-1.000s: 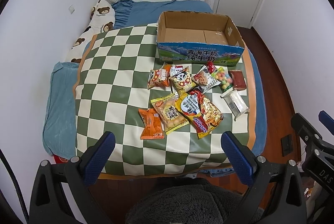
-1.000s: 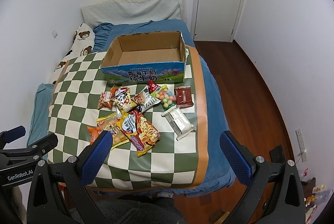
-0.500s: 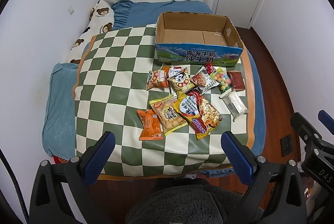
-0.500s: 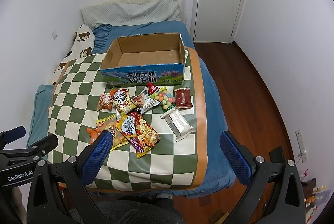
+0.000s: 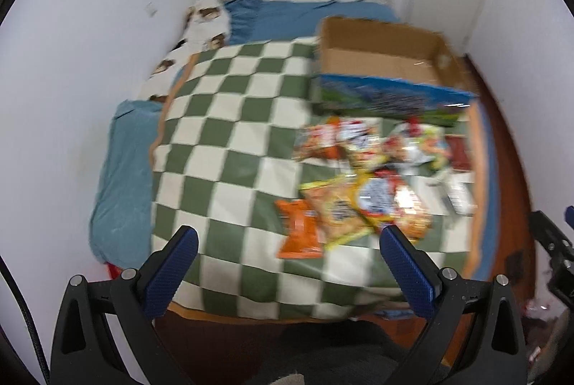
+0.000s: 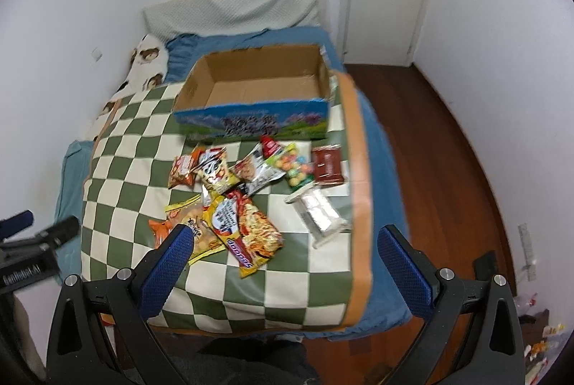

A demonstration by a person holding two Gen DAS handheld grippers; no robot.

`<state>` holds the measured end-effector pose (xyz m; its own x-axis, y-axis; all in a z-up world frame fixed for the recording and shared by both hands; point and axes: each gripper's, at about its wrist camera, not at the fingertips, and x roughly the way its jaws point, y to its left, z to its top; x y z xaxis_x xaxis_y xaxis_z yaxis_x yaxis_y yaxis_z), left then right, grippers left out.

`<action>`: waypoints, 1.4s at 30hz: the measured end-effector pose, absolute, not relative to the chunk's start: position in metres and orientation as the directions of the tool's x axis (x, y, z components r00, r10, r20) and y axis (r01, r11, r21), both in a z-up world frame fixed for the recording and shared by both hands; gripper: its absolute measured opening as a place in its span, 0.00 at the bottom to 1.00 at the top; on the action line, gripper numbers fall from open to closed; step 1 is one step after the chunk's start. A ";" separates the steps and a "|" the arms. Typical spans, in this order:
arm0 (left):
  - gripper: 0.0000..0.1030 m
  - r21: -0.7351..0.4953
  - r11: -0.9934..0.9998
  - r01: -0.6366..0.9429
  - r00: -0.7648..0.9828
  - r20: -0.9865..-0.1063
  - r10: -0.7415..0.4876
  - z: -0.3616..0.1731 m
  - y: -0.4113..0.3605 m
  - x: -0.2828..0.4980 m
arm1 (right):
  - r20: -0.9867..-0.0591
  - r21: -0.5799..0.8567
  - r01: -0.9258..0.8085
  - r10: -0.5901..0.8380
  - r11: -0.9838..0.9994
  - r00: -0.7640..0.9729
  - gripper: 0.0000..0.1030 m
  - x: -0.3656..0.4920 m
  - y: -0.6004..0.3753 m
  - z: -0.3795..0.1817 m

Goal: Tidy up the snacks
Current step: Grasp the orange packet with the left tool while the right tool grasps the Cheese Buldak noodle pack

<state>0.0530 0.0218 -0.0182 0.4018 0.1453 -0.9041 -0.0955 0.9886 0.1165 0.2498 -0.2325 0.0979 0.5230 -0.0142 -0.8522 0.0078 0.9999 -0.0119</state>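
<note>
Reading "GenRobot.AI" on left gripper; snacks blurred.

- Yellow-and-red snack bag: a purple band along its near edge carries lettering, seen upside down, reading roughly "doopes"; exact spelling uncertain.
- Left gripper, at the edge of the right wrist view: white lettering on its black body, blurred, starting "GenRobot".
- Cardboard box: dark characters on the printed front panel, too blurred to read.
</note>
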 end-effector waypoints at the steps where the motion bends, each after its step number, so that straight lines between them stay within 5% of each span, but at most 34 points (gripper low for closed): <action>1: 1.00 0.134 0.985 -0.109 0.381 -0.909 0.166 -0.030 0.028 0.060 | -0.864 -0.012 -0.004 -0.008 1.000 0.504 1.00 0.259 -0.230 0.084; 17: 0.96 0.037 0.990 -0.138 -0.010 -0.999 0.036 -0.255 0.063 0.139 | -0.982 -0.177 -0.411 -0.129 0.894 0.141 0.96 0.388 -0.118 -0.204; 24: 0.71 0.089 0.994 -0.065 0.043 -0.995 0.091 -0.276 0.059 0.148 | -0.993 -0.116 -0.172 -0.108 0.978 0.052 0.83 0.377 -0.142 -0.226; 29: 0.73 0.082 0.990 -0.110 0.050 -0.995 0.088 -0.278 0.103 0.151 | -0.999 0.023 0.046 0.025 0.999 -0.049 0.83 0.356 -0.160 -0.246; 36: 0.72 0.044 0.987 -0.156 -0.028 -0.999 0.040 -0.310 0.112 0.164 | -0.998 -0.059 0.018 -0.058 0.998 -0.033 0.90 0.346 -0.140 -0.287; 42: 0.44 -0.011 0.991 -0.132 0.038 -0.999 -0.006 -0.297 0.119 0.148 | -0.996 -0.090 0.015 -0.090 0.996 0.016 0.84 0.312 -0.119 -0.302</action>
<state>0.1478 0.1191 -0.2974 0.0385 -0.0063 -0.9992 -0.1316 0.9912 -0.0113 0.3123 -0.1190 -0.3015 0.0159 -0.0904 -0.9958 0.0148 0.9958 -0.0902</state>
